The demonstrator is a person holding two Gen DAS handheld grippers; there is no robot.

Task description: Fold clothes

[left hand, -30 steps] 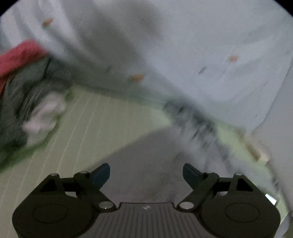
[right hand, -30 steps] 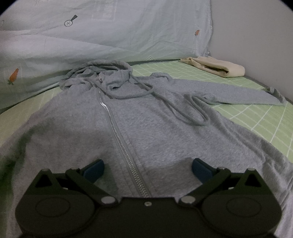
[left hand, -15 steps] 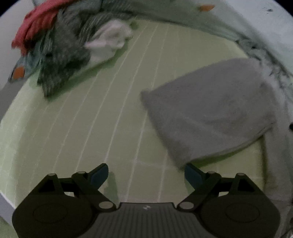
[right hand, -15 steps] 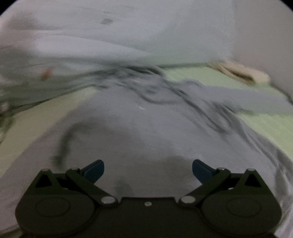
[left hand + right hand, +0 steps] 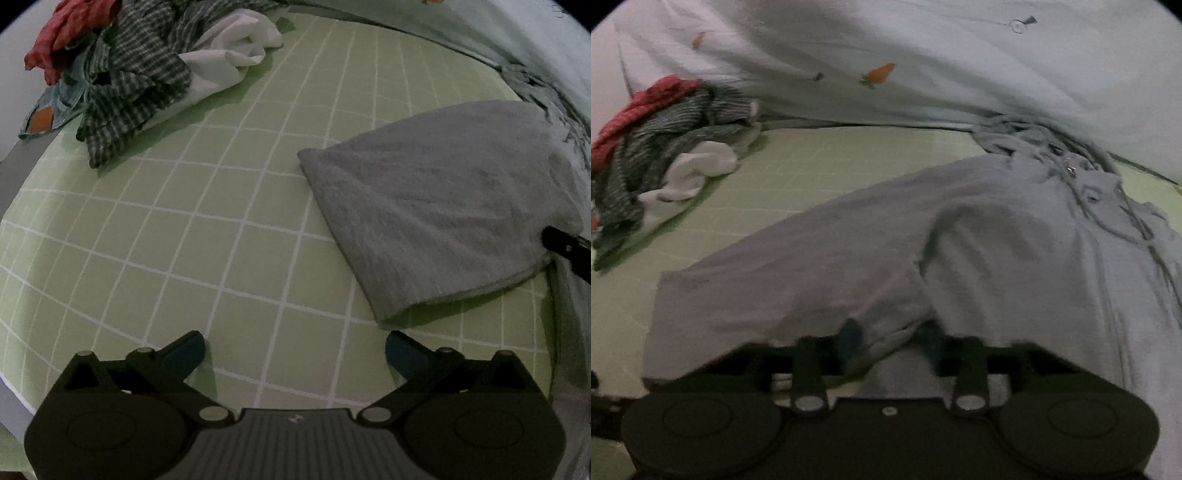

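Right gripper (image 5: pixel 890 338) has just been closing and now pinches the grey hoodie (image 5: pixel 997 236) sleeve hem mid-bed to fold it over. Left gripper (image 5: pixel 294 349) hangs spread wide, empty, ready above the sheet (image 5: pixel 184 236).

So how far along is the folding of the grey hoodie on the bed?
Early. Done: the grey hoodie lies spread on the green sheet. In hand: the right gripper has just closed its jaws on fabric near the sleeve; the left gripper has opened wide over bare sheet. Left: every fold, plus the clothes pile.
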